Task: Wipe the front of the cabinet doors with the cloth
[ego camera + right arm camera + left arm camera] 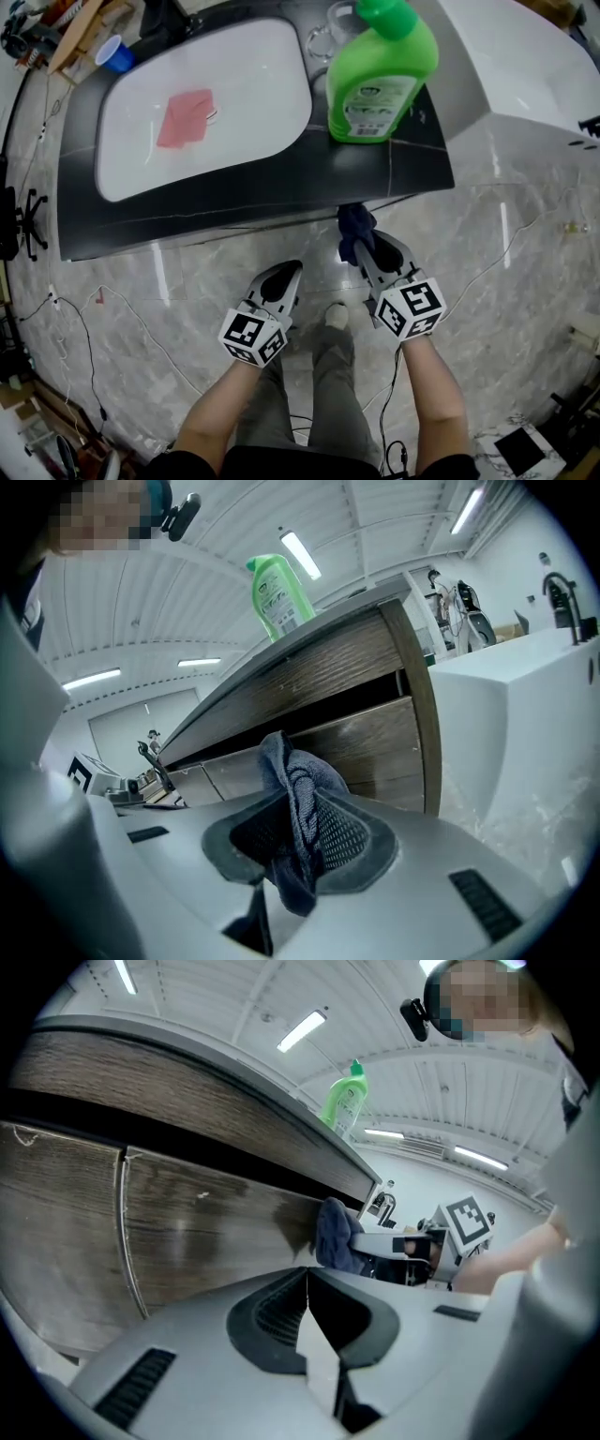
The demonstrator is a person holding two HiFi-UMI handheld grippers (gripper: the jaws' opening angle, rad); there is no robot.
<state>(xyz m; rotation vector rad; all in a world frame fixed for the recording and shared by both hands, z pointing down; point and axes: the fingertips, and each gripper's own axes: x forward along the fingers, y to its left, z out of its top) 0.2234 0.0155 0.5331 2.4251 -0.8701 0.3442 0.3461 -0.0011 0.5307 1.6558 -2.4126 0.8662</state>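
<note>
My right gripper (364, 246) is shut on a dark blue cloth (355, 225), whose bunched end sits right at the cabinet's front under the black countertop (234, 202). In the right gripper view the cloth (298, 799) hangs between the jaws, just before the brown wood-grain cabinet doors (366, 728). My left gripper (286, 278) is shut on nothing, a little back from the cabinet. The left gripper view shows the doors (187, 1232) with a thin metal handle (129, 1232), and the cloth (336, 1237) against the door at the right.
A green detergent bottle (380, 70) stands on the countertop right of the white basin (202, 103), which holds a pink rag (186, 117). A blue cup (116, 54) sits at the far left. A white fixture (525, 66) flanks the cabinet's right. Cables (75, 319) trail over the marble floor.
</note>
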